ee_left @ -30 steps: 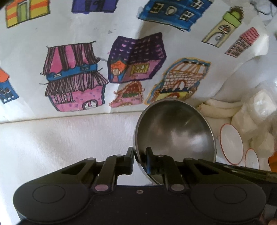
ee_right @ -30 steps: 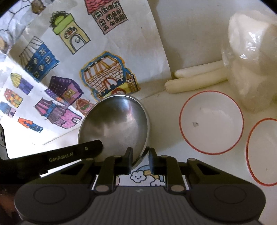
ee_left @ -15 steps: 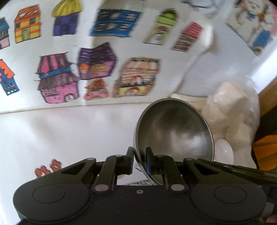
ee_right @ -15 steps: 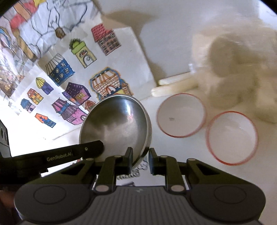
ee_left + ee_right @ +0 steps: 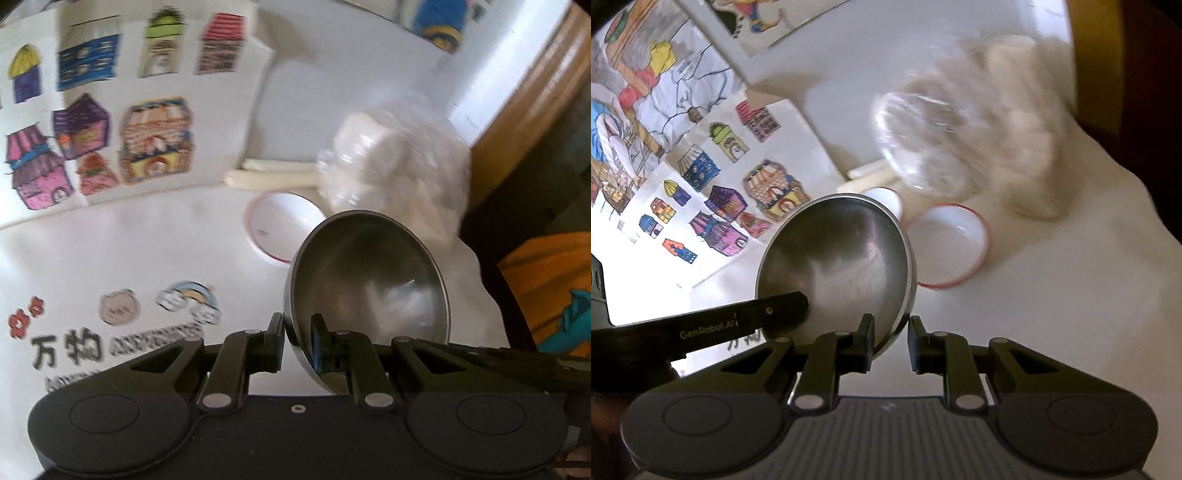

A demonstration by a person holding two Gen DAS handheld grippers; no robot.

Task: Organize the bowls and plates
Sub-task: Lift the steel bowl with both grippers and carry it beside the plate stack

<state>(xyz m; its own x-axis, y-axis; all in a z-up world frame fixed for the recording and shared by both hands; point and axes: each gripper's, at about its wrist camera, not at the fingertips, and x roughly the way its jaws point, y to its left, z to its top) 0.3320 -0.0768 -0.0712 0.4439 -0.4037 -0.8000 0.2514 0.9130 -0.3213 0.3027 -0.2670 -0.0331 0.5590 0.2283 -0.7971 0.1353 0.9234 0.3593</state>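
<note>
Both hand-held grippers grip the steel bowl [image 5: 369, 280] by its rim, raised and tilted above the counter [image 5: 129, 258]: the left hand-held gripper [image 5: 297, 341] is clamped on the near-left rim, the right hand-held gripper [image 5: 891, 341] on the near-right rim. Beyond lie two red-rimmed white bowls [image 5: 947, 245], touching. A clear plastic bag [image 5: 979, 147] and pale sticks [image 5: 273, 177] sit farther, house drawings [image 5: 110, 122] far left.

The left claw [image 5: 297, 341] grips the steel bowl [image 5: 369, 280] by its rim.

Bright daylight, motion blur, fisheye-bent edges
</note>
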